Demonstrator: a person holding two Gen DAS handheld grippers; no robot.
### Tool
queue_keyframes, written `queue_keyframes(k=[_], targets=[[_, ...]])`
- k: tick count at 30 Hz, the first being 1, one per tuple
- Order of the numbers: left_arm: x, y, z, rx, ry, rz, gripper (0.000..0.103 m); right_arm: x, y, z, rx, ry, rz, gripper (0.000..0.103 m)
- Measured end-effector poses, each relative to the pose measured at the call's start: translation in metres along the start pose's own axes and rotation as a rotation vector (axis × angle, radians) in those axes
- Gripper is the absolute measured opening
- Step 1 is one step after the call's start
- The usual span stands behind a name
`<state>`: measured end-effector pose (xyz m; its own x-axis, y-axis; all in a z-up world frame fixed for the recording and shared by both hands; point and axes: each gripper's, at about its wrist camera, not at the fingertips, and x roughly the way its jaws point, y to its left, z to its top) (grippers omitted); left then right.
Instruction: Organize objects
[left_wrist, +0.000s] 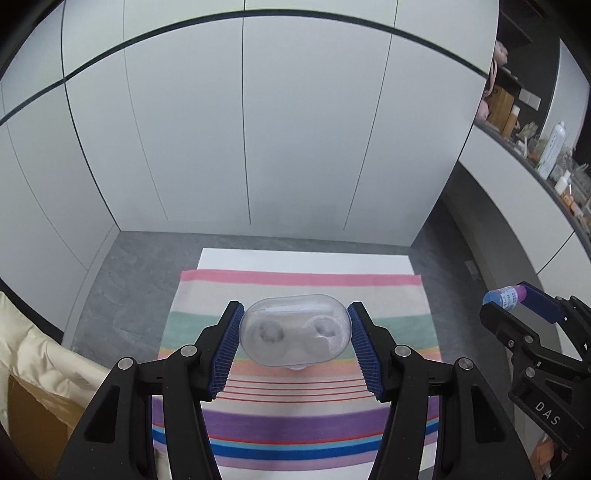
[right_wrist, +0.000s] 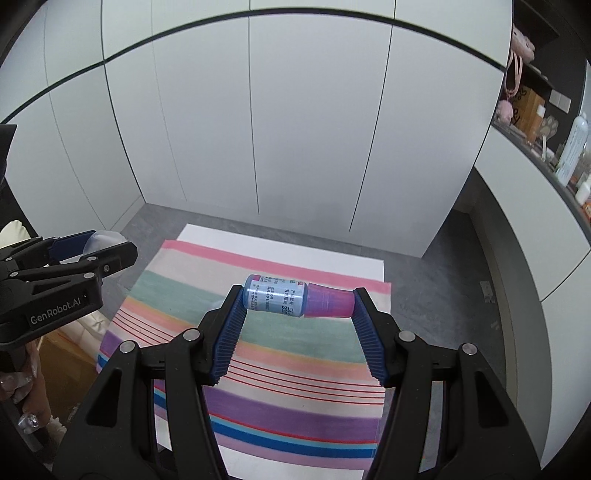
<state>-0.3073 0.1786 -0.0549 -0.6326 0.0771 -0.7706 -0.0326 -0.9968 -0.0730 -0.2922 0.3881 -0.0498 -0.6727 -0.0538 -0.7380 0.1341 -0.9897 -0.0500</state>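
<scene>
My left gripper (left_wrist: 295, 332) is shut on a clear oval plastic case (left_wrist: 293, 332), held lengthwise between its blue pads high above a striped cloth (left_wrist: 295, 424). The case shows two round wells and a small white tool inside. My right gripper (right_wrist: 299, 301) is shut on a small blue bottle with a purple cap (right_wrist: 295, 300), lying sideways between the pads. In the left wrist view the right gripper (left_wrist: 517, 301) with the bottle (left_wrist: 504, 297) appears at the right edge. In the right wrist view the left gripper (right_wrist: 99, 247) with the case (right_wrist: 101, 240) shows at the left.
The striped cloth (right_wrist: 258, 350) lies on a white board (left_wrist: 303, 260) over grey floor. White cabinet doors (left_wrist: 258, 129) rise behind. A cluttered shelf (left_wrist: 554, 162) curves along the right. A cardboard box (left_wrist: 33, 421) and cream fabric (left_wrist: 33, 347) sit at the left.
</scene>
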Motion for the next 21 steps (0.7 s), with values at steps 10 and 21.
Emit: queue_keyframes(k=[10, 21], targets=[[-0.02, -0.004, -0.005, 0.009, -0.008, -0.011, 0.059, -0.015, 0.011, -0.002, -0.011, -0.012, 0.006, 0.061], [-0.047, -0.014, -0.011, 0.029, -0.021, -0.017, 0.059, -0.032, 0.005, -0.012, 0.007, -0.016, 0.009, 0.061]])
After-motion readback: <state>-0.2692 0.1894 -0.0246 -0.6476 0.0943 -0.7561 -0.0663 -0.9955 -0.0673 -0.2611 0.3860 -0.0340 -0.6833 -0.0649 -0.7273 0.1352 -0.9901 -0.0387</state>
